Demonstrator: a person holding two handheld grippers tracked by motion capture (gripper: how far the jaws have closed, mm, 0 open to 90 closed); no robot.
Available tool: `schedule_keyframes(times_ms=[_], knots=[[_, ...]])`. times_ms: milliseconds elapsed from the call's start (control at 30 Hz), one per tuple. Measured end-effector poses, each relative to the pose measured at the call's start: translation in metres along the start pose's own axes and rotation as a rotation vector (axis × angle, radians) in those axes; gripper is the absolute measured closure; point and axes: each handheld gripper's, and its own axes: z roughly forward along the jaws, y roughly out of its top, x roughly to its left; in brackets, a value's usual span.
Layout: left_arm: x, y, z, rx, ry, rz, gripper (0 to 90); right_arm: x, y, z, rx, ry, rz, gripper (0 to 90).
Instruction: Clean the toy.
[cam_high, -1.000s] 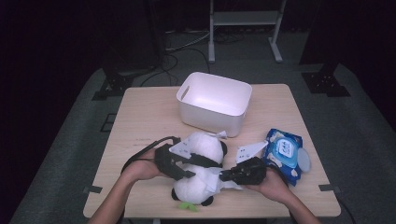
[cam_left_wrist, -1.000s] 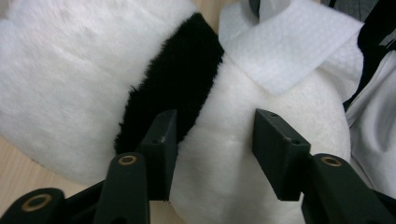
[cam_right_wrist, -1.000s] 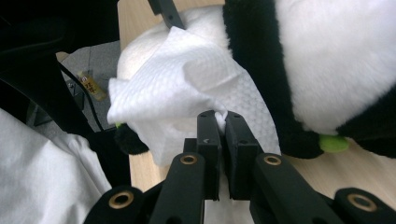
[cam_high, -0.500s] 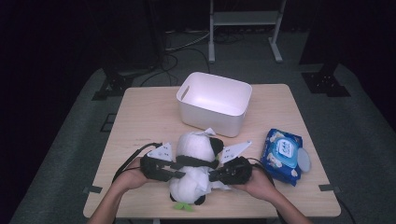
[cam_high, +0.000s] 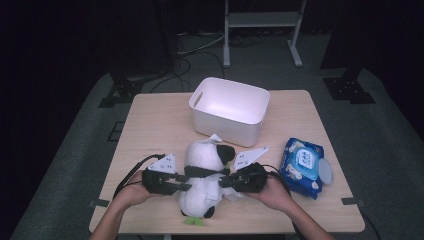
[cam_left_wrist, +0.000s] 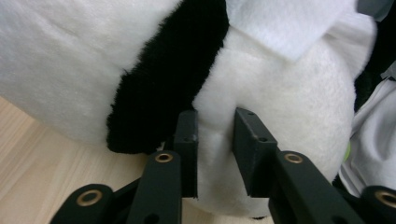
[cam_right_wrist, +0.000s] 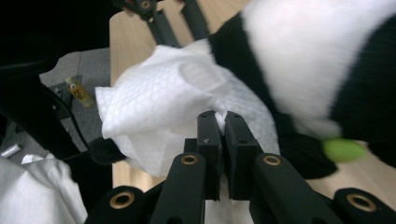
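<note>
Panda near table's front edge | tools flank it

free: bare table left and far of the toy | blocked ahead: white bin just beyond the plush panda | blocked right: wipes pack near the right gripper | near edge: forearms enter

fluffy plush panda, embossed paper wipe
</note>
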Motion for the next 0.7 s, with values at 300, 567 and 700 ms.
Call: schedule_keyframes(times_ms=[300, 567, 700], knots=[[0.001, -0.007, 0.001, -0.029, 0.003, -0.016, 72.8, 0.001, -0.002, 0.018, 0.048, -0.002, -0.003, 85.8], [0.001, -0.004, 0.012, -0.107, -0.038, -0.032, 72.9, -0.003, -0.008, 0.018, 0.048, 0.054, 0.035, 86.5], [0.001, 0.0, 0.017, -0.121, -0.048, -0.037, 73.2, -0.002, -0.013, 0.015, 0.048, 0.069, 0.049, 86.8]])
